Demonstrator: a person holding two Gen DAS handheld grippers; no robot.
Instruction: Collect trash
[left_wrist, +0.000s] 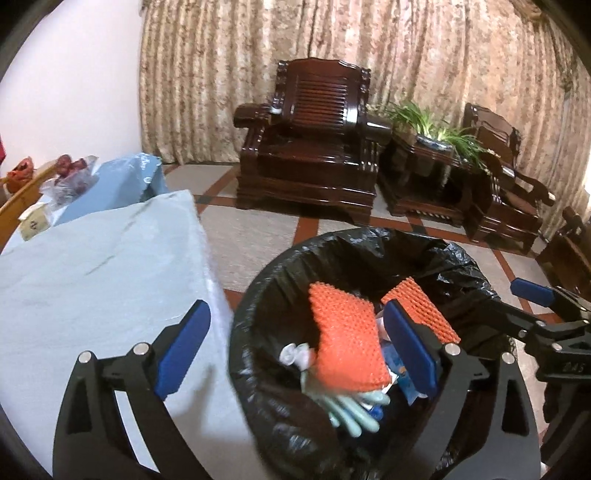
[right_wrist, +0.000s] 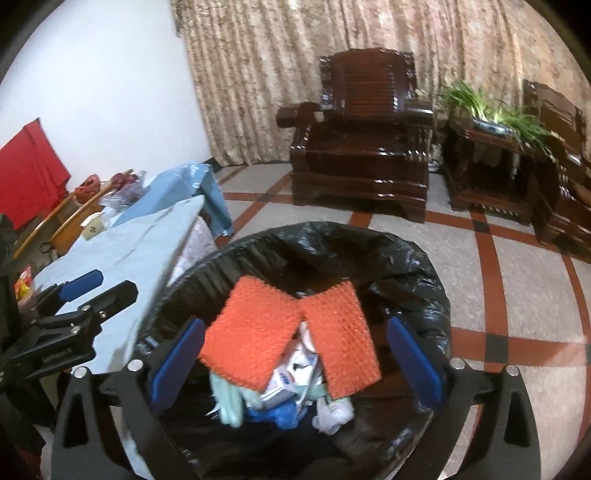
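- The left tool (left_wrist: 297, 345) is seen with its blue pads spread wide apart and nothing between them; one pad hangs over the desk (left_wrist: 92, 280), the other over the trash bin (left_wrist: 258, 295).
- The right tool (right_wrist: 295, 363) is likewise seen wide apart and empty, both pads above the bin's mouth.
- The trash bin, lined with a black bag (right_wrist: 417, 280), stands on the tiled floor (right_wrist: 517, 280) just beside the desk, which is covered with a light blue cloth.
- Two orange bristly pads (right_wrist: 255, 332) lie inside the bin, side by side, on top of pale green gloves (left_wrist: 351, 406), white crumpled paper (right_wrist: 336, 413) and a small printed carton (right_wrist: 284, 384).
- Blue crumpled material (right_wrist: 277, 413) in the bin is shown plainly only by the right wrist view.
- A red cloth (right_wrist: 29, 177) against the wall is shown fully by the right wrist view alone.
- In each view the other tool appears at the frame's edge: the right one at the right of the left view, the left one at the left of the right view.
- A dark wooden armchair (left_wrist: 314, 136) and a potted plant (left_wrist: 436, 125) are seen before the curtain (left_wrist: 406, 48) in both views.
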